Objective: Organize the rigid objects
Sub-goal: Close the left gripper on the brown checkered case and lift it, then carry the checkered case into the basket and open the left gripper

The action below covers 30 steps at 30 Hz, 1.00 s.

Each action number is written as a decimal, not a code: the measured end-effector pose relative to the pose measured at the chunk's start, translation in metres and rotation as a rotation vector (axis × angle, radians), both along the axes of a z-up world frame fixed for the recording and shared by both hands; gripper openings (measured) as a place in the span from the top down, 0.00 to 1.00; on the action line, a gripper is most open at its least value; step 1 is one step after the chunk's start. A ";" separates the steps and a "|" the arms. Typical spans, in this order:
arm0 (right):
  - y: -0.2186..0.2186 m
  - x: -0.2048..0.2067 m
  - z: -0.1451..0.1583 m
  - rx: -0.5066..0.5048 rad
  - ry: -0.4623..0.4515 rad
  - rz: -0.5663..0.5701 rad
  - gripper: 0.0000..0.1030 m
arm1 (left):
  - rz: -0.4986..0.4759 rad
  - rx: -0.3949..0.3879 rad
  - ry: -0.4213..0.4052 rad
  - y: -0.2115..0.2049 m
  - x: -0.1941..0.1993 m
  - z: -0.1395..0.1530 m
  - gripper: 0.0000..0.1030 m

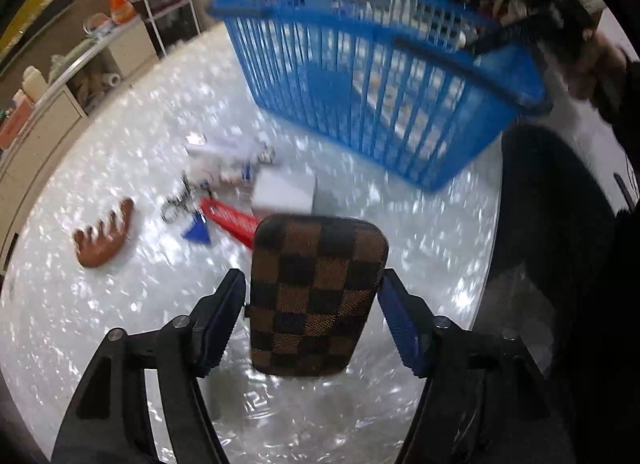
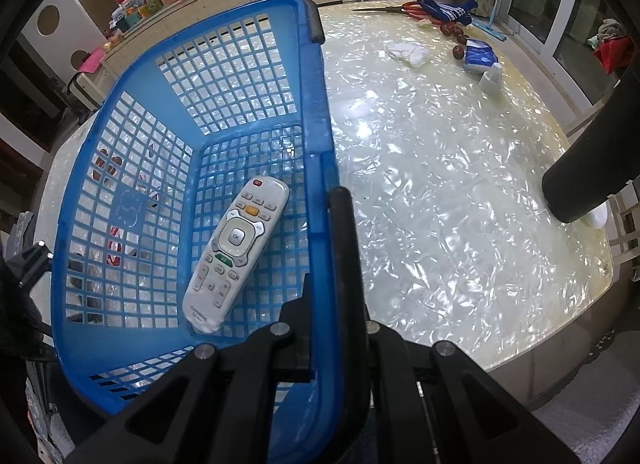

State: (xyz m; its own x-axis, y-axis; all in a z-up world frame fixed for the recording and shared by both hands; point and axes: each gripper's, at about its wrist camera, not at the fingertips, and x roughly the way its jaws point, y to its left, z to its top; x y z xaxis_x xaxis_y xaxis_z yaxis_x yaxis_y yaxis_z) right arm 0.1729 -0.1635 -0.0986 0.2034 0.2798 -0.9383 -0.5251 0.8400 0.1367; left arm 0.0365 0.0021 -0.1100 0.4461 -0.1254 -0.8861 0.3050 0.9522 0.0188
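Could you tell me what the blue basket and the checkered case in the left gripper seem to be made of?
Blue basket: moulded plastic, judging by its uniform colour, thin lattice walls and slight sheen.
Checkered case: seemingly a hard shell covered in woven or coated fabric; the brown-and-black squares look matte and textured. Motion blur leaves it uncertain.

Motion-blurred left view, glare on table (image 2: 440,184), fisheye-dark corners
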 end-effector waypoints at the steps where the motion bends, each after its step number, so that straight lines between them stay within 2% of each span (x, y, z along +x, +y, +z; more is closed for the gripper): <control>1: 0.000 0.000 0.000 0.002 0.000 0.001 0.95 | 0.004 -0.001 -0.009 0.000 0.003 0.004 0.35; 7: 0.000 0.003 -0.002 0.012 -0.001 0.013 0.95 | 0.026 -0.029 -0.100 -0.006 0.018 0.032 0.35; 13: -0.001 0.005 -0.002 0.020 0.001 0.017 0.95 | 0.046 -0.048 -0.157 -0.010 0.022 0.061 0.35; 20: -0.001 0.007 -0.003 0.031 0.000 0.018 0.95 | 0.009 -0.024 -0.275 -0.026 0.033 0.104 0.35; 22: -0.002 0.007 -0.003 0.034 -0.001 0.019 0.95 | -0.011 -0.041 -0.314 -0.034 0.039 0.115 0.35; 30: -0.001 0.009 -0.005 0.039 0.000 0.022 0.95 | -0.072 -0.060 -0.363 -0.066 0.074 0.124 0.35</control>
